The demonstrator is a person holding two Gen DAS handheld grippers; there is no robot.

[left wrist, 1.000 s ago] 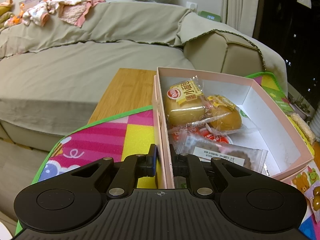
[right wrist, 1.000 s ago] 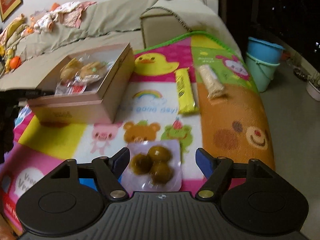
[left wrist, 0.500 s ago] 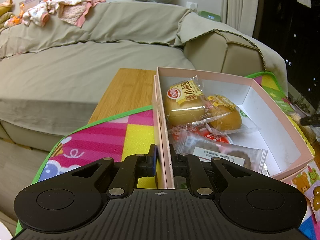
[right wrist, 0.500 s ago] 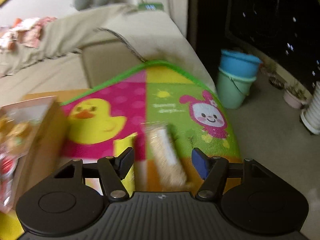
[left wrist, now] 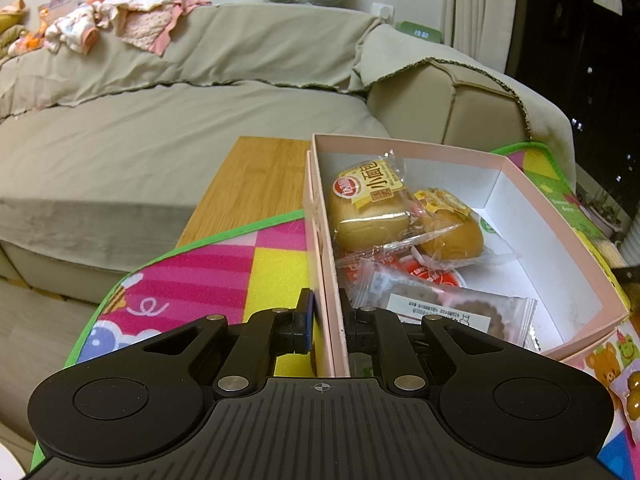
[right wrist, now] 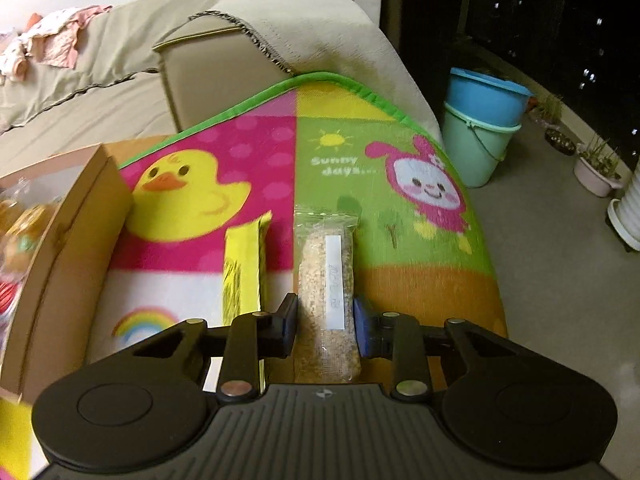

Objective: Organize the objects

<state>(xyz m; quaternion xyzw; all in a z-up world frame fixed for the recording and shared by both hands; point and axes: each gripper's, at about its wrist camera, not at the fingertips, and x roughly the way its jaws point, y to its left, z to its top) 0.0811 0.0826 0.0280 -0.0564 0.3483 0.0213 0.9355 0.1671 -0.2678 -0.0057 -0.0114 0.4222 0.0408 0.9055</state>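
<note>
My left gripper [left wrist: 327, 312] is shut on the near wall of the pink box [left wrist: 560, 220]. The box holds two wrapped buns [left wrist: 370, 210], a red-lidded cup [left wrist: 436, 278] and a wrapped tart [left wrist: 452, 312]. My right gripper [right wrist: 326, 320] has closed in on a clear-wrapped oat bar [right wrist: 325, 280] lying on the colourful mat [right wrist: 400, 200]; its fingers touch both sides of the bar. A yellow snack bar [right wrist: 243, 268] lies just left of it. The box also shows at the left of the right wrist view [right wrist: 68, 256].
A beige sofa [left wrist: 160, 128] stands behind the wooden table [left wrist: 256, 176]. Two stacked buckets [right wrist: 482, 120] and plant pots [right wrist: 598, 168] stand on the floor to the right. A pack of brown sweets [left wrist: 632, 392] lies right of the box.
My right gripper has moved forward from the sweets pack to the oat bar and has closed from wide open onto its sides. The left gripper has stayed still on the box wall.
</note>
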